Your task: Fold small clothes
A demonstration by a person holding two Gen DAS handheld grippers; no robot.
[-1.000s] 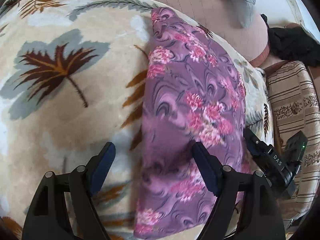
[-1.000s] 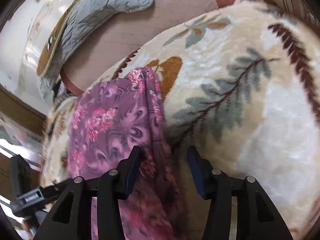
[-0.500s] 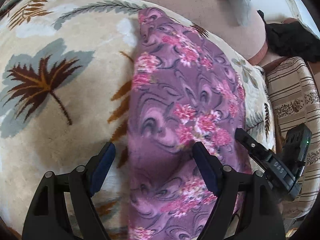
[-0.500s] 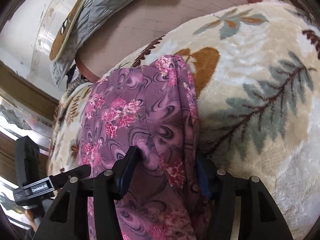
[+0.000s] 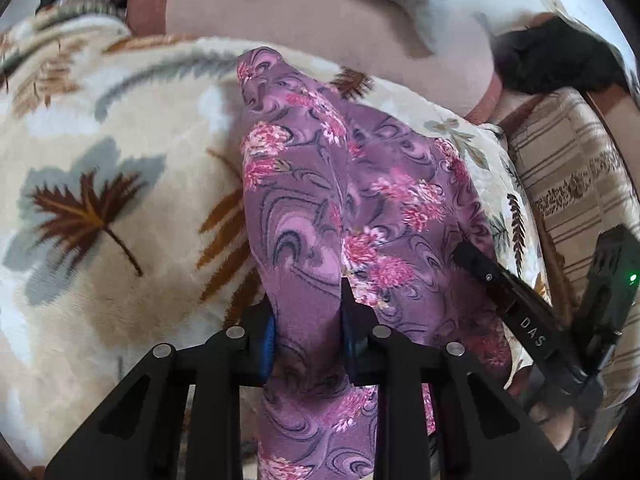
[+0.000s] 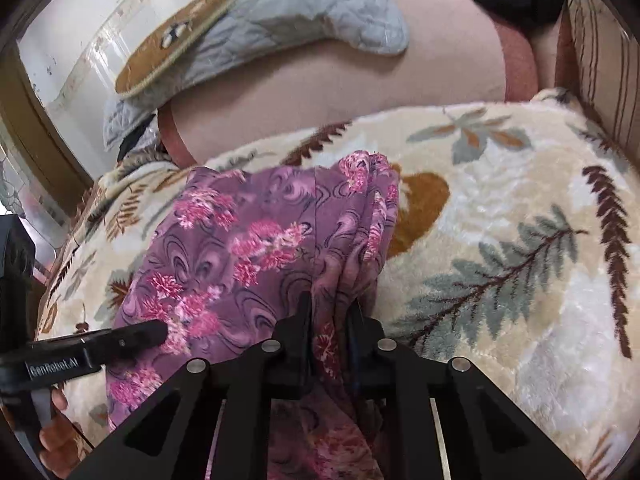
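purple floral cloth [image 5: 340, 208] lies on leaf blanket [image 5: 120, 208]. left gripper [image 5: 308, 320] & right gripper [image 6: 330, 324] closing, near edge pinched in each. step: grab for fold. next: lift both evenly, carry fwd.

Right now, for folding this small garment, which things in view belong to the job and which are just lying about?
In the job:
- purple floral garment
- left gripper, closing on the garment's near edge
- right gripper, closing on it too
- leaf-print blanket underneath

Lying about:
- grey quilted cloth
- black cloth
- striped cushion
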